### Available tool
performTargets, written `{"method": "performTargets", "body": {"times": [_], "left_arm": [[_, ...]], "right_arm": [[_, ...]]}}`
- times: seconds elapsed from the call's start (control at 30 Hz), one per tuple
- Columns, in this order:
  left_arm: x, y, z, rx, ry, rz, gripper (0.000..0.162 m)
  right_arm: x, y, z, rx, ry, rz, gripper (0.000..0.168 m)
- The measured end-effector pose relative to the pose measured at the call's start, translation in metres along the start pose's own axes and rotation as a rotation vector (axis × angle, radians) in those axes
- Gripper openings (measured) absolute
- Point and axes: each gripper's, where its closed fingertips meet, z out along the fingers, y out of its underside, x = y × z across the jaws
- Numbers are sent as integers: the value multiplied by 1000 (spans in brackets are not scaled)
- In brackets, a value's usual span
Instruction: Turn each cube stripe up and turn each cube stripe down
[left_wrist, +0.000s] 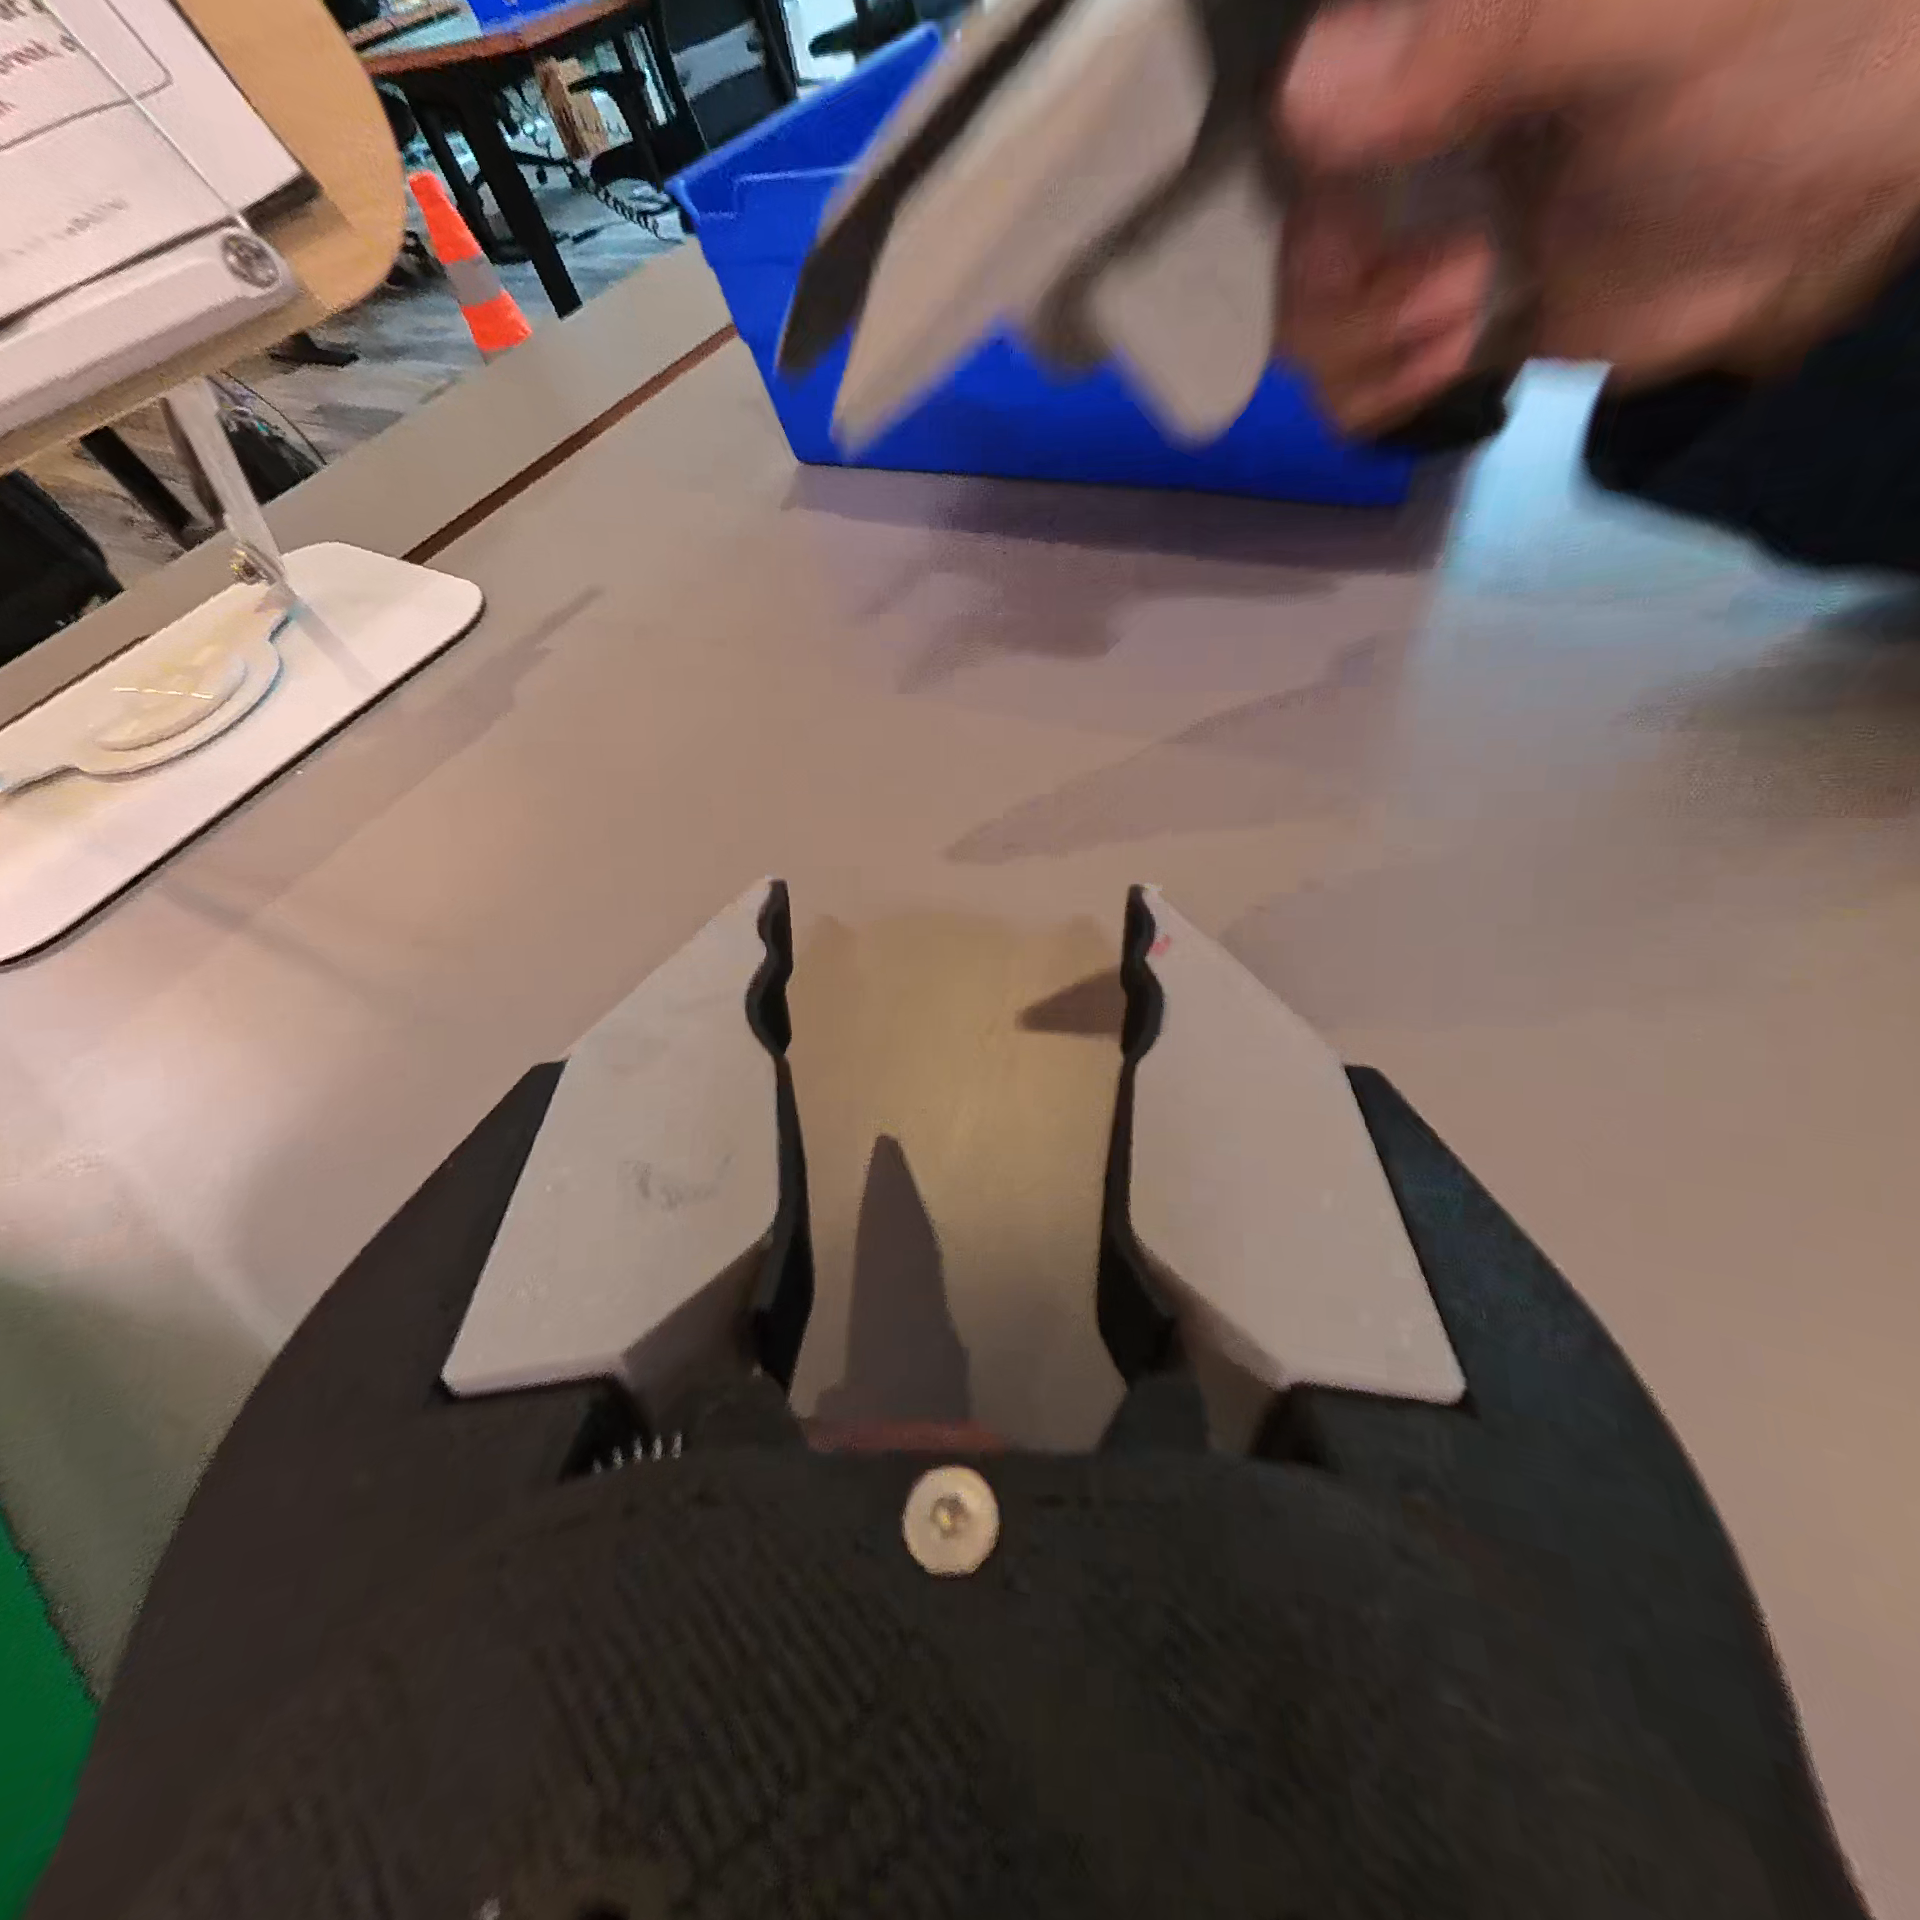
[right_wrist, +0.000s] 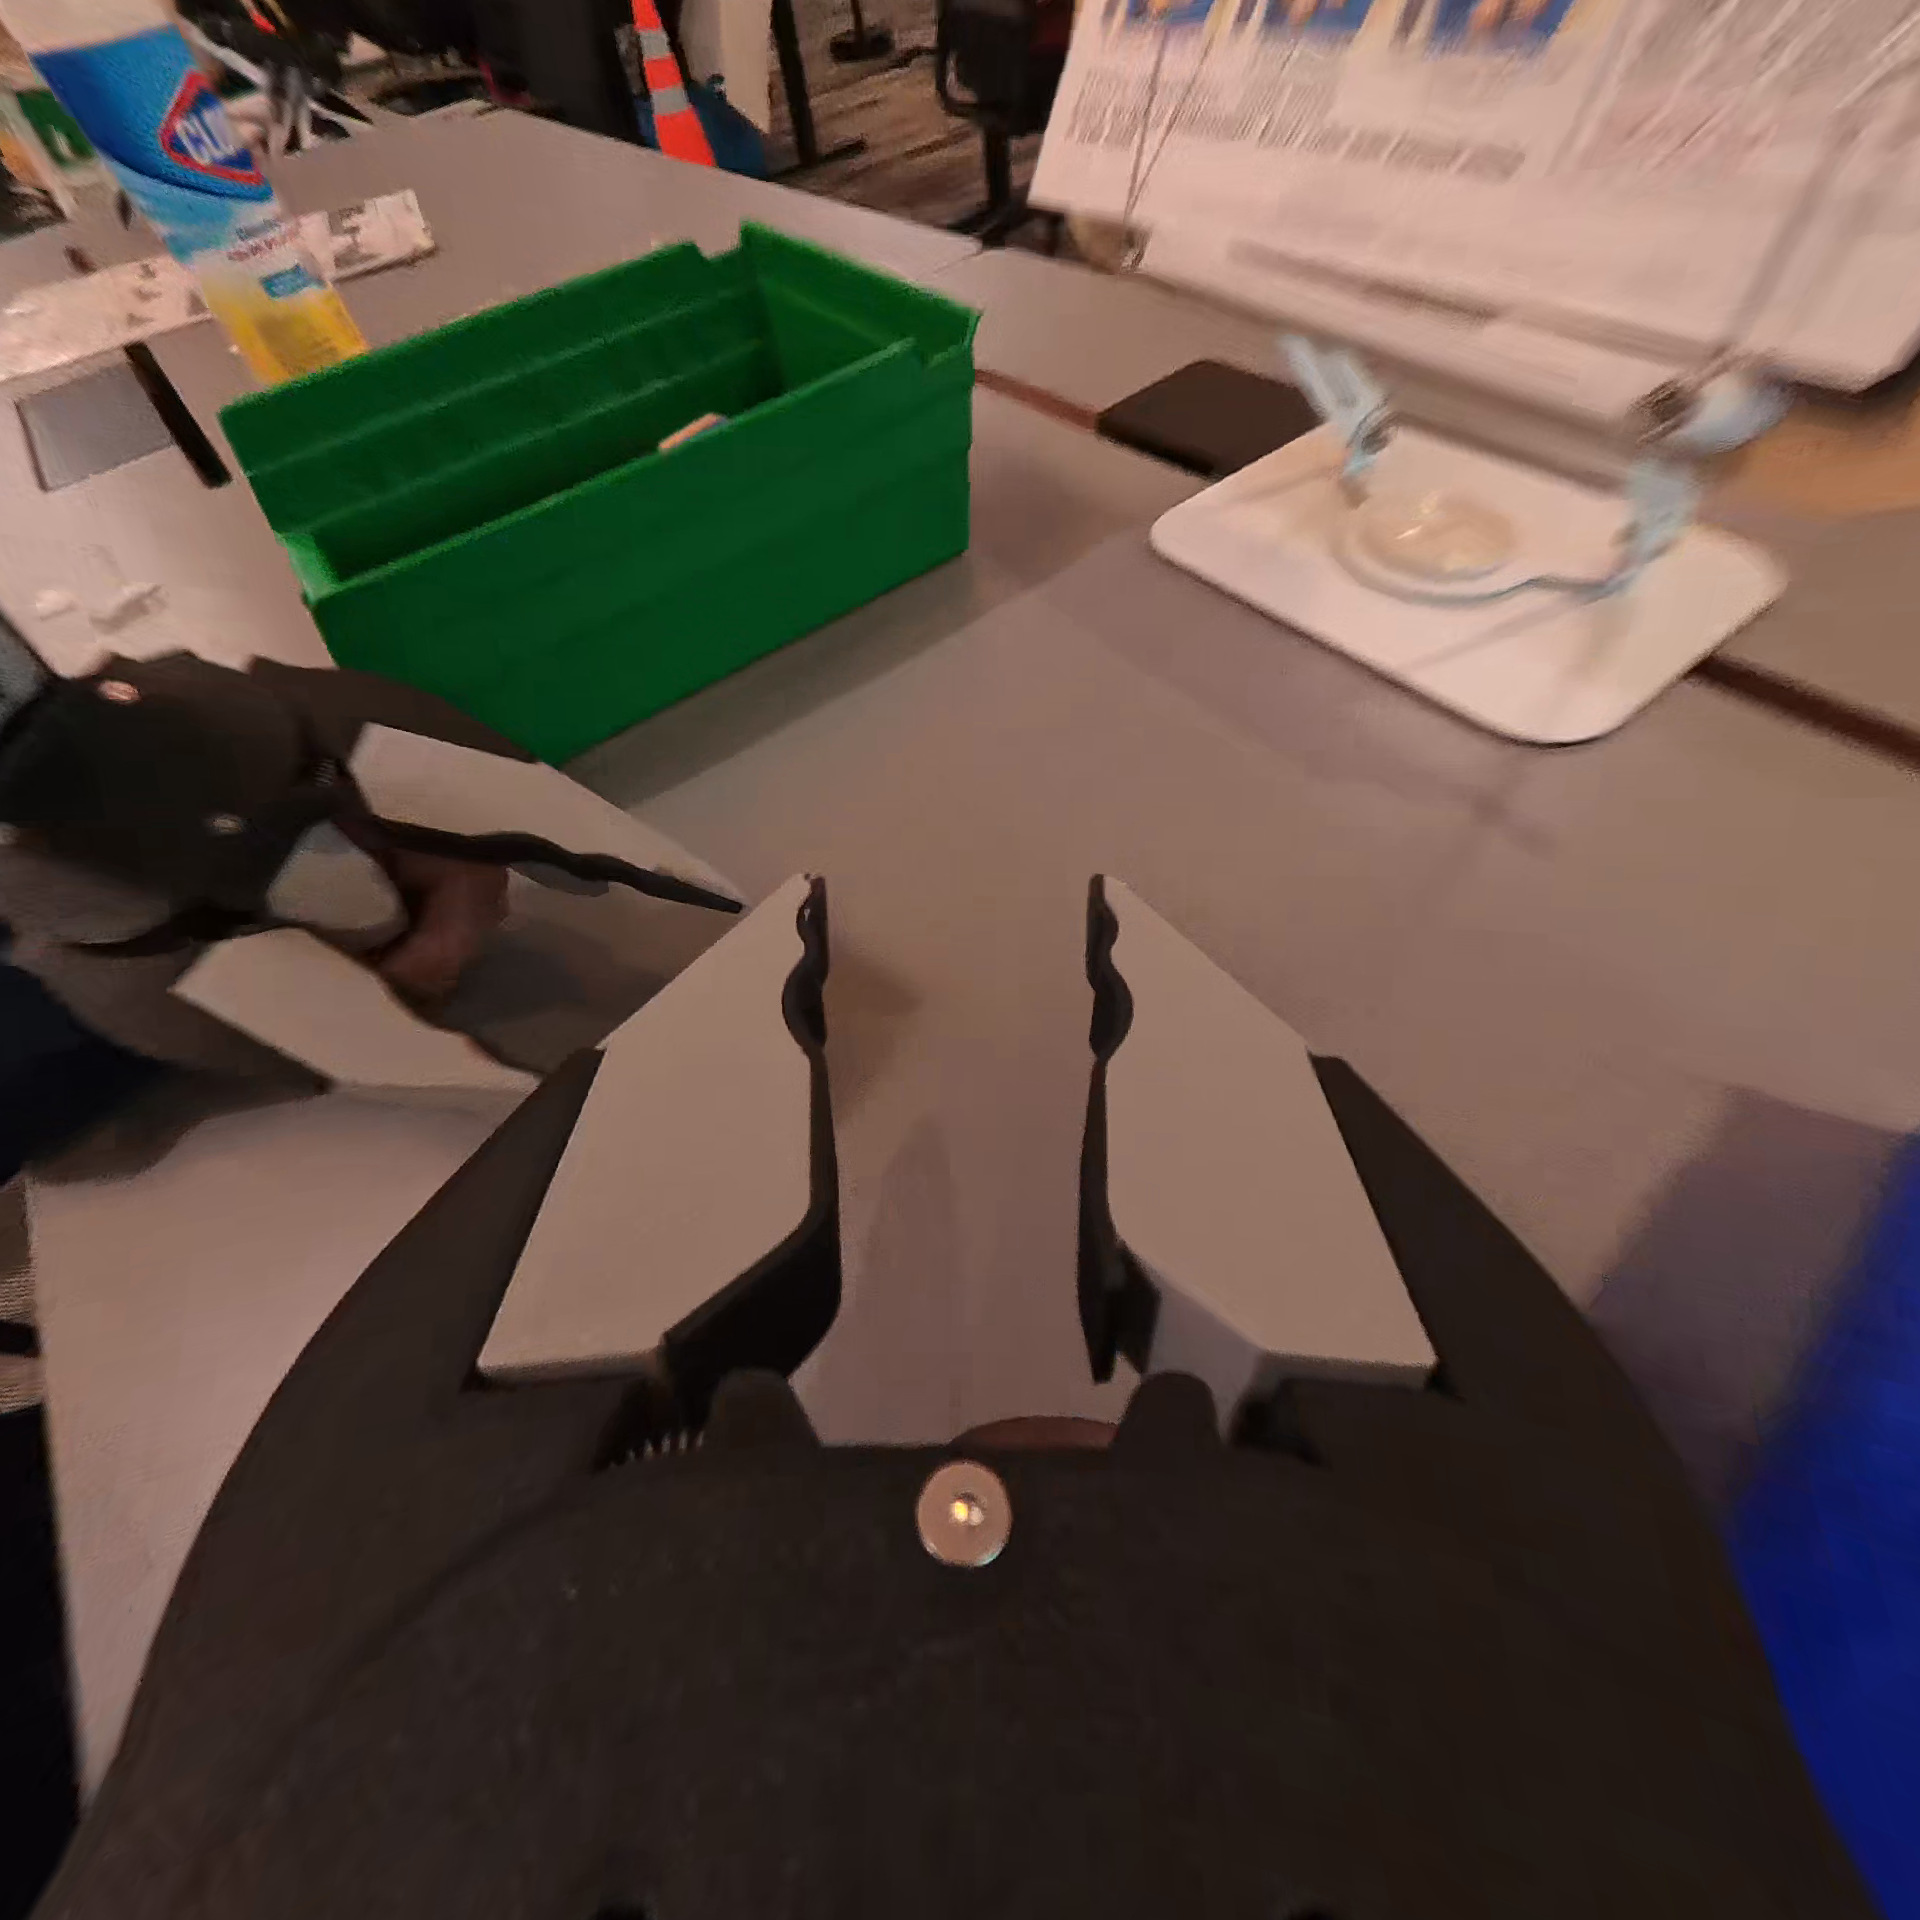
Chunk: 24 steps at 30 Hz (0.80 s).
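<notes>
My left gripper (left_wrist: 956, 904) is open and empty, low over the grey table (left_wrist: 1039, 675). My right gripper (right_wrist: 956, 904) is open and empty over the same table (right_wrist: 1143, 790). It also shows, blurred, at the top of the left wrist view (left_wrist: 1029, 332), held by a hand (left_wrist: 1558, 208) in front of a blue bin (left_wrist: 1039, 426). The left gripper shows at the left of the right wrist view (right_wrist: 468, 935). A green bin (right_wrist: 623, 499) holds one small cube (right_wrist: 691, 431) with orange and blue faces; only its top shows.
A white stand base (left_wrist: 208, 707) with a tilted sign board stands at the left of the left wrist view; it also shows at the right of the right wrist view (right_wrist: 1475, 613). A wipes canister (right_wrist: 197, 187) stands behind the green bin. Blue bin edge (right_wrist: 1849, 1455) at right.
</notes>
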Motion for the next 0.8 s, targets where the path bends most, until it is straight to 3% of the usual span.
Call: {"method": "performTargets", "body": {"times": [0.03, 0.1, 0.2, 0.33, 0.43, 0.5, 0.57, 0.67, 0.8], "left_arm": [[-1, -1, -2, 12, 2, -16, 64], [-3, -3, -4, 29, 2, -37, 69], [3, -10, -11, 75, 35, -44, 70], [10, -54, -50, 182, 65, 61, 67], [-8, -92, -91, 186, 89, 169, 61], [-47, -104, -110, 123, 49, 208, 61], [-105, -100, -122, 25, -42, 215, 62], [-180, -64, -125, -133, -99, 137, 58], [-219, 5, -107, -343, -41, 44, 60]], "right_arm": [[-1, 11, 19, -4, -26, 18, 47], [3, 32, 45, -64, -29, 31, 49], [7, 40, 53, -75, 8, -52, 49], [0, 63, 51, -138, -55, 9, 49], [-3, 67, 48, -152, -64, 7, 49], [-6, 63, 47, -138, -65, -8, 49], [-9, 58, 46, -125, -69, -19, 49], [-15, 54, 45, -108, -77, -30, 49], [-21, 57, 49, -124, -72, -71, 48]]}}
